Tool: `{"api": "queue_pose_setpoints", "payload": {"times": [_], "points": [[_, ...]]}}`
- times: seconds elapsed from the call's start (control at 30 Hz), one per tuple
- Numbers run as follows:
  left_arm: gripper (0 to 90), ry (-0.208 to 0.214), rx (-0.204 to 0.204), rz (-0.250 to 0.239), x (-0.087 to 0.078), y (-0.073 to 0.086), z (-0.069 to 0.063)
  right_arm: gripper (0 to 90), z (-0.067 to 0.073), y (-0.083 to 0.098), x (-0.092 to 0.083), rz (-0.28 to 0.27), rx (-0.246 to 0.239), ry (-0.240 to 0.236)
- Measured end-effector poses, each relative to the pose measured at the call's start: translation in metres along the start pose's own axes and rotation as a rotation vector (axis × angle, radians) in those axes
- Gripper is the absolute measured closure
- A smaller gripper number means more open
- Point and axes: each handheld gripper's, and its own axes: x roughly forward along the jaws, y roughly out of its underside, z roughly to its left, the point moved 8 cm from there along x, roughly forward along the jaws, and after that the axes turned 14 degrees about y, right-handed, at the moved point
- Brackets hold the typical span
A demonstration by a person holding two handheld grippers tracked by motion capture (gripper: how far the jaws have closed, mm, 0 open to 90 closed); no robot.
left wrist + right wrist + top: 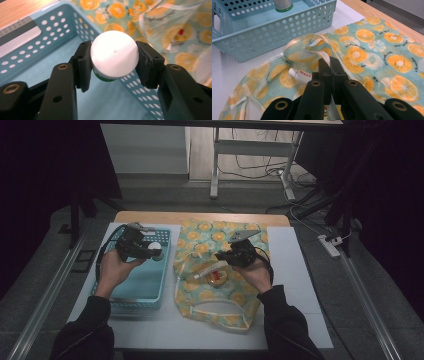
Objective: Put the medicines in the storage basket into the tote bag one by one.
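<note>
A person is sitting at a worktop (300, 270), holding tongs in each hand. Toward the left edge, a light blue perforated basket (137, 290) is resting on the white surface. The left tongs (150, 251) are gripping a small white-capped jar (114, 57) with a green base, holding it over the basket's far right corner. Beside the basket, toward the middle of the worktop, an orange-slice patterned bag (210, 265) is lying flat. A white tube (299, 74) and a small round item (218, 277) are lying at its opening. The right tongs (329, 65) are pinching the bag's fabric near that opening, jaws closed together.
</note>
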Motion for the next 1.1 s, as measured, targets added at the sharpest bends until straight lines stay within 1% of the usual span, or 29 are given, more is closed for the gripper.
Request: {"api": "queue_pose_setpoints", "payload": {"times": [0.27, 0.47, 0.53, 0.73, 1.1], "points": [[50.7, 0.042, 0.037, -0.018, -0.003, -0.005, -0.022, 89.9, 0.000, 0.000, 0.000, -0.002, 0.001, 0.002], [50.7, 0.072, 0.070, -0.011, 0.002, -0.008, -0.038, 89.9, 0.000, 0.000, 0.001, -0.003, -0.001, -0.001], [50.7, 0.087, 0.077, -0.010, 0.007, -0.010, -0.044, 89.9, 0.000, 0.000, 0.001, -0.003, -0.001, 0.000], [50.7, 0.123, 0.113, 0.013, 0.022, -0.014, -0.060, 89.9, 0.000, 0.000, 0.000, -0.007, -0.001, 0.002], [50.7, 0.188, 0.175, 0.036, 0.052, -0.030, -0.088, 89.9, -0.002, -0.001, -0.002, -0.013, -0.001, 0.006]]}}
